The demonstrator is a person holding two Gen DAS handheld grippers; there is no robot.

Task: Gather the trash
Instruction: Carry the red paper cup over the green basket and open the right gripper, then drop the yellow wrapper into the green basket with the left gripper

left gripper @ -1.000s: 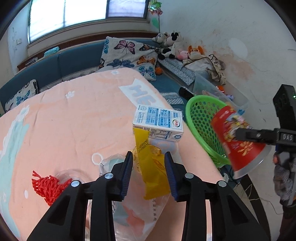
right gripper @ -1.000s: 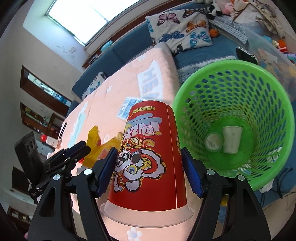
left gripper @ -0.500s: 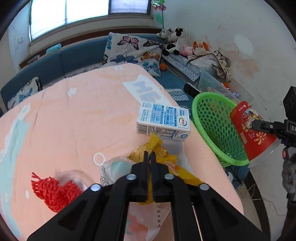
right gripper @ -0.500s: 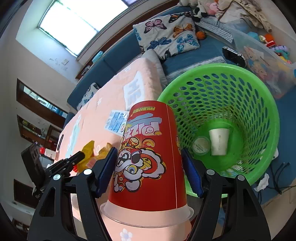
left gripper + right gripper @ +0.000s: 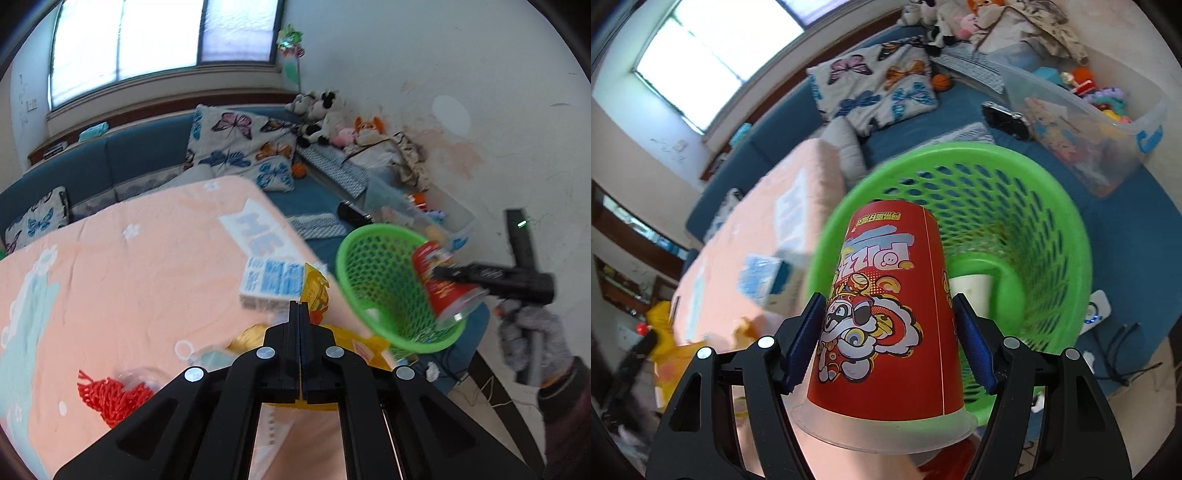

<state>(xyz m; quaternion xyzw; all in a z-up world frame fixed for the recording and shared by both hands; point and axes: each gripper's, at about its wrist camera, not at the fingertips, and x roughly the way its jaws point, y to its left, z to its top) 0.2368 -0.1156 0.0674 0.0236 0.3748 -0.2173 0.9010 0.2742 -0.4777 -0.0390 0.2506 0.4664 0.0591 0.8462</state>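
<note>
Gripping a cartoon-printed red cup (image 5: 886, 314), right jaws; left jaws pinch yellow wrapper (image 5: 314, 295).

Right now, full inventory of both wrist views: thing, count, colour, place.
noodle cup: 1, red, upside down in the right gripper, at the basket mouth
basket: 1, green mesh, on the floor beside the table
paper cup: 1, white, on the basket bottom
yellow wrapper: 1, pinched in the left gripper
milk carton: 1, white and blue, on the table
net bag: 1, red, on the table
table: 1, peach cloth
butterfly pillows: at least 2, on the blue sofa
toy bin: 1, clear, by the wall
left gripper: 1, black, shut
right gripper: 1, black
gloved hand: 1, grey
</note>
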